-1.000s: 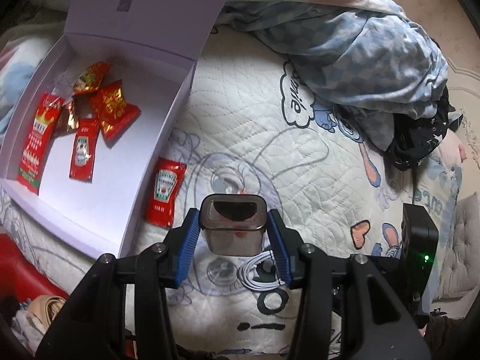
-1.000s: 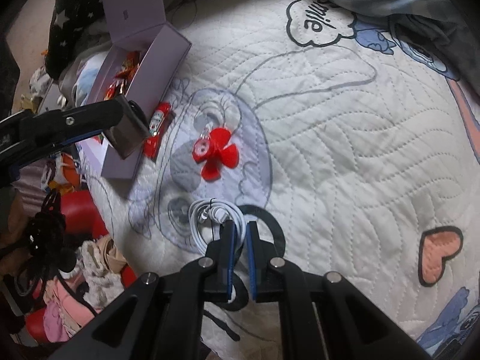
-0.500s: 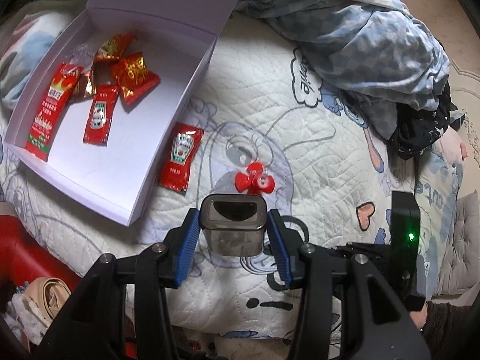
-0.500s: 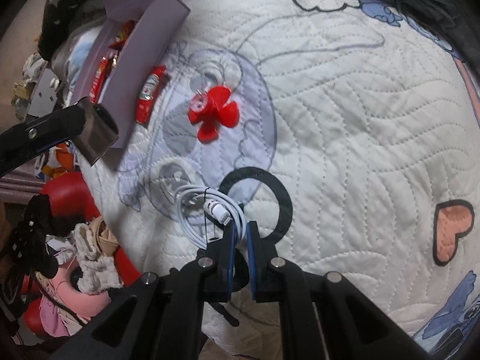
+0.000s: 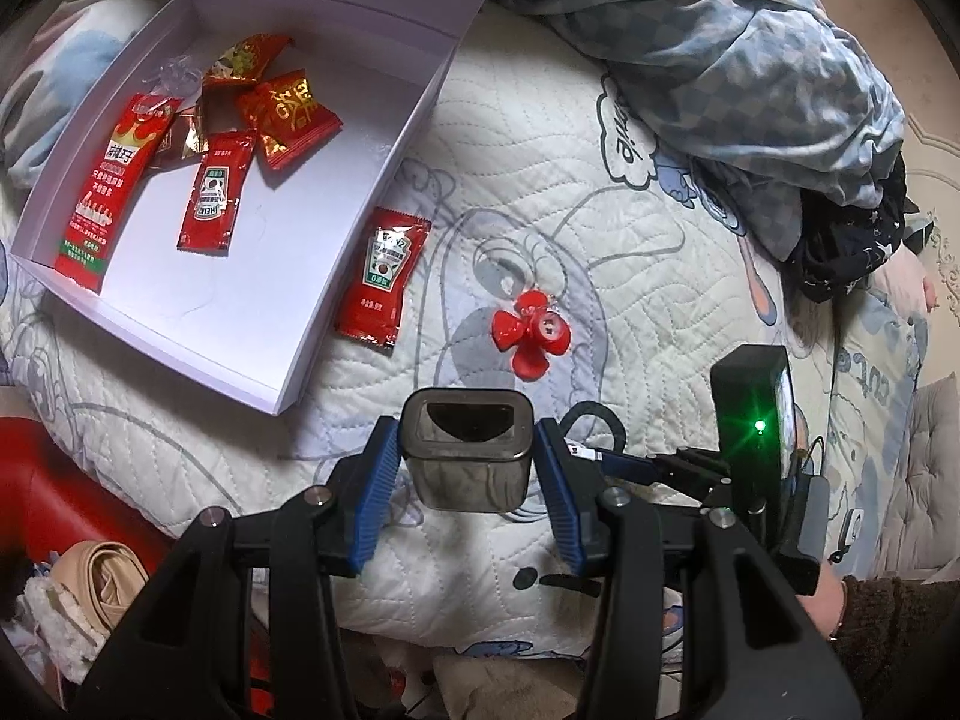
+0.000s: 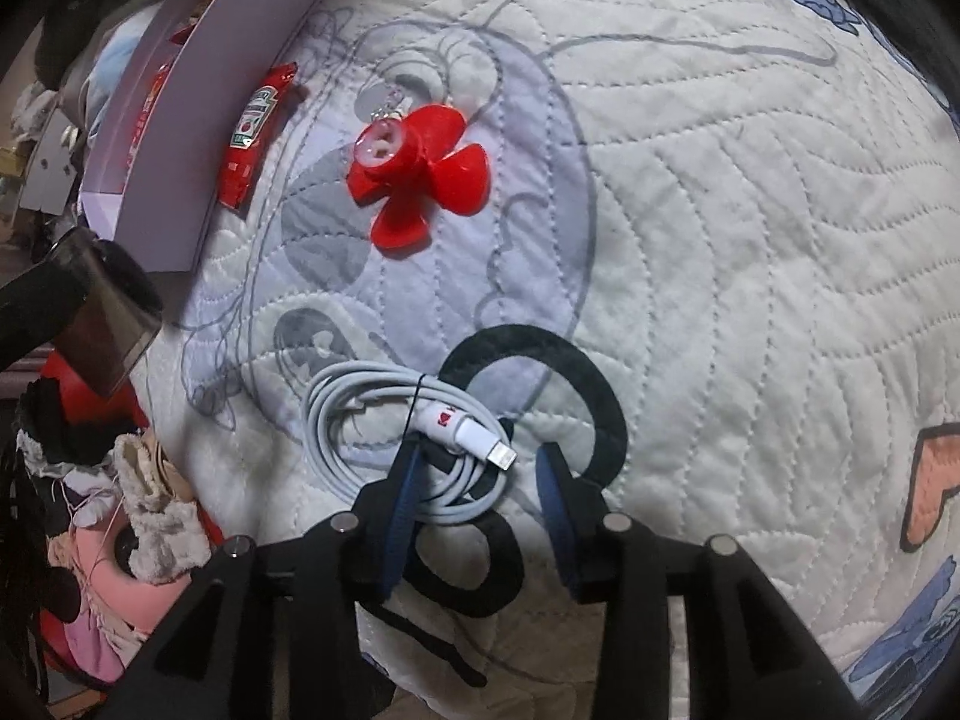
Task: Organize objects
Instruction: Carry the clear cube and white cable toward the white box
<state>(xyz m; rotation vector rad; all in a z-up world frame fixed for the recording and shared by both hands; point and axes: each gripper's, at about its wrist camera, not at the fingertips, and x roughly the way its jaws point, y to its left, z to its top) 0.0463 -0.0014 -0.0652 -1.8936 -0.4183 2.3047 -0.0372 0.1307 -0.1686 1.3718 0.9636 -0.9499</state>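
My left gripper (image 5: pixel 467 468) is shut on a small dark see-through container (image 5: pixel 467 450), held above the quilt; the same container (image 6: pixel 111 324) shows at the left edge of the right wrist view. My right gripper (image 6: pixel 480 468) hangs low over a coiled white charging cable (image 6: pixel 384 414), its jaws opening, with the cable's plug end and part of the coil between the blue pads, which do not press on it. A red propeller-shaped toy (image 6: pixel 414 177) (image 5: pixel 528 333) and a ketchup sachet (image 5: pixel 384 276) (image 6: pixel 255 120) lie on the quilt beside the open white box (image 5: pixel 354 228).
The box holds several red sachets and snack packets (image 5: pixel 216 198). A bunched blue checked blanket (image 5: pixel 750 60) and dark cloth (image 5: pixel 852 240) lie at the far right. Clothes and a red object (image 6: pixel 102 480) are piled beside the bed's left edge.
The right gripper has sunk close over the cable and its jaws have gone from shut to apart around it. The left gripper, still holding the container, has drifted so box and toy show fuller.
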